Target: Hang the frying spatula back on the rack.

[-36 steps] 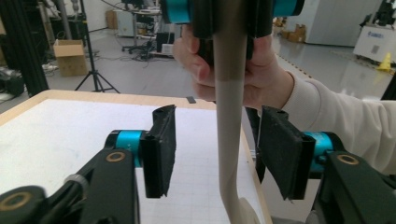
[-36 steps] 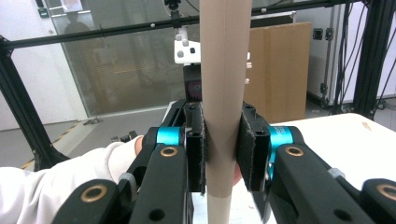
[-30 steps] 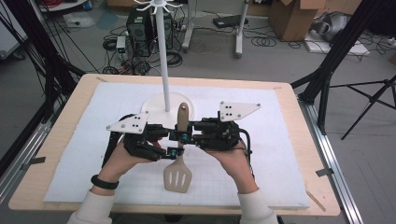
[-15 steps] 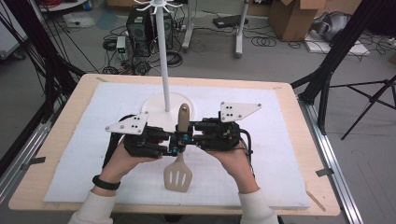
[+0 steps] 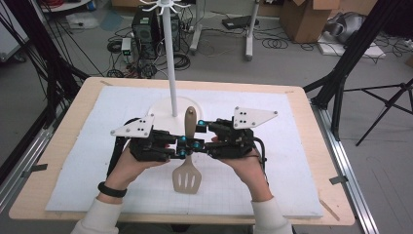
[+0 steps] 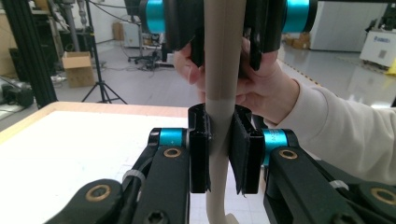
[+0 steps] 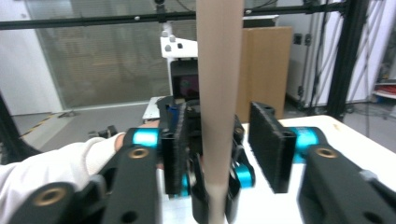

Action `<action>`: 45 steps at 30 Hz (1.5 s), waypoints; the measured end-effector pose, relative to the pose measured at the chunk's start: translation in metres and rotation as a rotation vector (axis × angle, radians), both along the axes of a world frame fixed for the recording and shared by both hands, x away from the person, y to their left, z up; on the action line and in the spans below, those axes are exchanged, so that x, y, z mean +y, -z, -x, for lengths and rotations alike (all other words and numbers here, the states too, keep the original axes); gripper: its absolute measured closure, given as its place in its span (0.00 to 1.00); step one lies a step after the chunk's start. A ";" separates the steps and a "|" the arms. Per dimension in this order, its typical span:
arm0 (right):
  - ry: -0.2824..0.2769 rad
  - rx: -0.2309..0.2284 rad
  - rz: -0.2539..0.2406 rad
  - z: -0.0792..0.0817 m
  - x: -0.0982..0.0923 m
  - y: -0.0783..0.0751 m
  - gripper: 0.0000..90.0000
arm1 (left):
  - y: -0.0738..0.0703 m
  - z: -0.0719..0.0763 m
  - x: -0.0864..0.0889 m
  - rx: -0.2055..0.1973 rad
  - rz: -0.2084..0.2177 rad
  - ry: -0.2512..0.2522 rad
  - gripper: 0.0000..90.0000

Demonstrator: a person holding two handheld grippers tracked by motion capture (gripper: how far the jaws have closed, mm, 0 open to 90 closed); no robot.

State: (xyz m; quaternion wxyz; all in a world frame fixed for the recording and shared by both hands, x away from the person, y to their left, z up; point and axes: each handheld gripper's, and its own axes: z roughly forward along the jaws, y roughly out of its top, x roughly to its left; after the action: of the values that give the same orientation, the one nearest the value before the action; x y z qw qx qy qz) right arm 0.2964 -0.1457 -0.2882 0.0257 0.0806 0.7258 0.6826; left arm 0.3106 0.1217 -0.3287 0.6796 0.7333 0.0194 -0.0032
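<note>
Left gripper (image 6: 218,156) pinches the spatula (image 5: 188,161) at the neck, jaws pressed onto it; right gripper (image 7: 229,156) has just been opening, pads off the handle. Risk — single grip lets the blade (hanging low over the mat (image 5: 87,161)) swing or slip. Stand pole (image 5: 170,63) rises just behind, probably close enough to clip.

Even, diffuse overhead light in high view; no hard shadows on white foam mat (image 5: 302,161). Slightly soft, compressed detail throughout. Left gripper view: bright, glossy floor reflecting light at right; beige plastic spatula handle (image 6: 223,56) close up, mildly blurred. Right gripper view: motion-blurred, soft foreground on black ribbed pad (image 7: 268,144); dimmer grey backdrop, no glare.
</note>
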 end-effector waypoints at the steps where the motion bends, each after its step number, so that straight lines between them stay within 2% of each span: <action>1: 0.009 0.009 -0.008 -0.001 -0.003 0.001 0.52 | -0.001 -0.001 0.001 -0.004 -0.003 -0.006 0.87; 4: 0.041 0.018 -0.027 -0.002 -0.013 0.005 0.44 | -0.004 -0.004 0.005 -0.006 -0.007 -0.025 0.87; 7: 0.081 -0.006 -0.036 -0.003 -0.026 0.013 0.37 | -0.010 -0.010 0.011 -0.009 -0.004 -0.050 0.87; 12: 0.182 -0.010 0.014 -0.002 -0.048 0.036 0.27 | -0.023 -0.021 0.022 -0.014 0.008 -0.095 0.87; 17: 0.275 -0.001 0.063 0.000 -0.068 0.061 0.23 | -0.039 -0.031 0.032 -0.032 0.018 -0.134 0.87; 21: 0.299 0.005 0.087 0.004 -0.079 0.076 0.22 | -0.052 -0.041 0.039 -0.039 0.019 -0.148 0.87; 24: 0.324 -0.011 0.114 0.007 -0.084 0.084 0.22 | -0.060 -0.049 0.045 -0.046 0.022 -0.145 0.87; 27: 0.339 -0.026 0.138 0.009 -0.087 0.092 0.21 | -0.067 -0.057 0.049 -0.042 0.028 -0.145 0.87; 32: 0.359 -0.021 0.153 0.011 -0.091 0.100 0.19 | -0.077 -0.071 0.053 -0.029 0.029 -0.134 0.87; 34: 0.365 -0.014 0.161 0.011 -0.092 0.102 0.17 | -0.080 -0.076 0.054 -0.022 0.022 -0.138 0.87; 36: 0.374 -0.029 0.164 0.011 -0.093 0.104 0.17 | -0.082 -0.082 0.056 -0.014 0.023 -0.143 0.87; 40: 0.390 -0.022 0.175 0.013 -0.096 0.109 0.17 | -0.085 -0.094 0.059 -0.006 0.033 -0.154 0.87; 45: 0.395 -0.009 0.189 0.013 -0.100 0.113 0.17 | -0.087 -0.107 0.062 0.008 0.024 -0.168 0.87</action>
State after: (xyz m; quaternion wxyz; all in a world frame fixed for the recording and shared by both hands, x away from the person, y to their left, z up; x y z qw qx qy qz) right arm 0.2832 -0.2453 -0.4012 0.1696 0.2157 0.7567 0.5934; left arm 0.4176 0.1841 -0.2415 0.6862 0.7208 0.0836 0.0504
